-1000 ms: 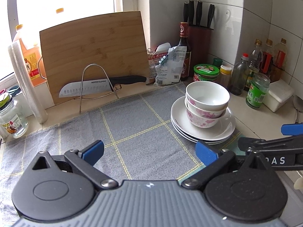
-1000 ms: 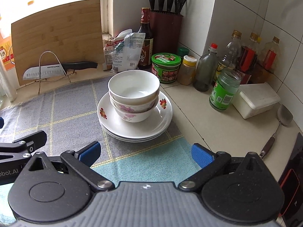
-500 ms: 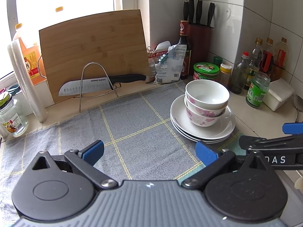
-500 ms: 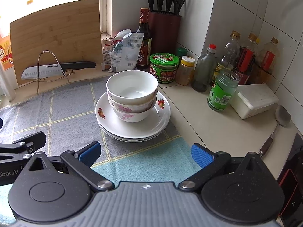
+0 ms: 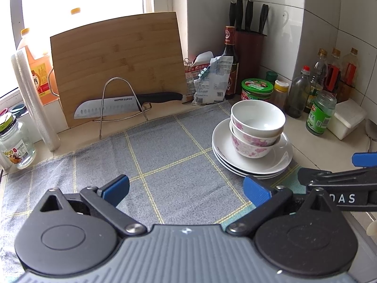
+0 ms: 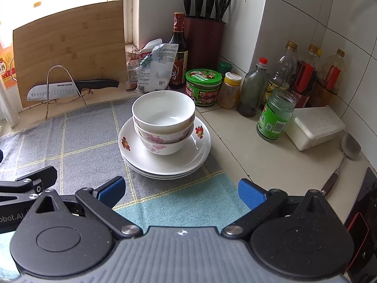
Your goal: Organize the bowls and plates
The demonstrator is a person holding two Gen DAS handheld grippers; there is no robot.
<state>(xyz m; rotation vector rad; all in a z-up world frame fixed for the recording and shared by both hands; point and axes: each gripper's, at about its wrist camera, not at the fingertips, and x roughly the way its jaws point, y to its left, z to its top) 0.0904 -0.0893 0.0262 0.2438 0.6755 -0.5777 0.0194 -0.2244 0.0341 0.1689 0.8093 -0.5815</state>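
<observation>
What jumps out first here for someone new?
The stack of bowls nested on white plates, sitting at the right edge of the grey checked cloth. Behind it, a knife rests in a wire rack against the upright cutting board. Both the left gripper and right gripper are open and empty.

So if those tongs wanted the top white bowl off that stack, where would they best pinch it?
Probably on the rim of the top white bowl, one finger inside and one outside, coming down from above on the near side. It sits nested in the flowered bowl, so its lower wall is hidden and only the open rim stands free. The right tongs, open, face it most directly.
</observation>
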